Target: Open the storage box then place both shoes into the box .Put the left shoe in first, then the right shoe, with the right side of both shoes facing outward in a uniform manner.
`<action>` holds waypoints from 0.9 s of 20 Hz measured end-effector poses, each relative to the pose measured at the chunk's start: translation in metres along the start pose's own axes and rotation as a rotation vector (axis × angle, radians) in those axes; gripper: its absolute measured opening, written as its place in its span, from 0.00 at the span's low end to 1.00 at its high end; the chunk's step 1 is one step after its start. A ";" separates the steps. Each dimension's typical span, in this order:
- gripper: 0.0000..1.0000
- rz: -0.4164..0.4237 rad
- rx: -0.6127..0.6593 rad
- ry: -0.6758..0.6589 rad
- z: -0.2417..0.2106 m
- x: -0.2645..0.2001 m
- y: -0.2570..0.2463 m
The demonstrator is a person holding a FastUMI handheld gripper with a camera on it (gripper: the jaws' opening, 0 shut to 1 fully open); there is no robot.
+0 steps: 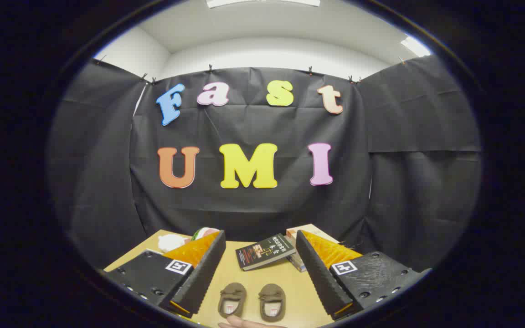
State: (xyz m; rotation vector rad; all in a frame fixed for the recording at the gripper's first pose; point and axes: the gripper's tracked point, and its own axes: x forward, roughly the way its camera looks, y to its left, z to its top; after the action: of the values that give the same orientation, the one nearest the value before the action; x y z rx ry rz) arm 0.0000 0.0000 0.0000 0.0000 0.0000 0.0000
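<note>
Jaws: the gripper hung above the worktop with its jaws spread wide and nothing between them.
Shoes: a left-hand brown shoe and a right-hand brown shoe sat side by side, just apart, toes pointing to 12 o'clock, low in the gap between the fingers.
Hand: a fingertip lay at 6 o'clock from the pair, just beside the heels (touching them or not, I could not tell).
Beyond the shoes: a dark paperback book lay flat toward 12 o'clock, with a stack of books at about 1 o'clock from it.
Far corner: a white and red-green soft object showed at 11 o'clock, too hidden to name.
Storage box: I could not make one out among these things.
Step in hand: probably the very start, box not yet opened, shoes untouched.
Next move: finding the box and working its lid open, before lowering onto the left shoe.
</note>
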 end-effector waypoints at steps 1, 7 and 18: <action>0.95 0.003 0.000 0.005 -0.001 0.001 0.001; 0.95 0.016 -0.005 0.026 -0.008 0.011 0.002; 0.95 0.081 -0.002 0.113 -0.047 0.031 0.020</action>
State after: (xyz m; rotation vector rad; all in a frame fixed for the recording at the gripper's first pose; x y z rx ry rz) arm 0.0315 0.0197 -0.0472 -0.0024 0.1126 0.0812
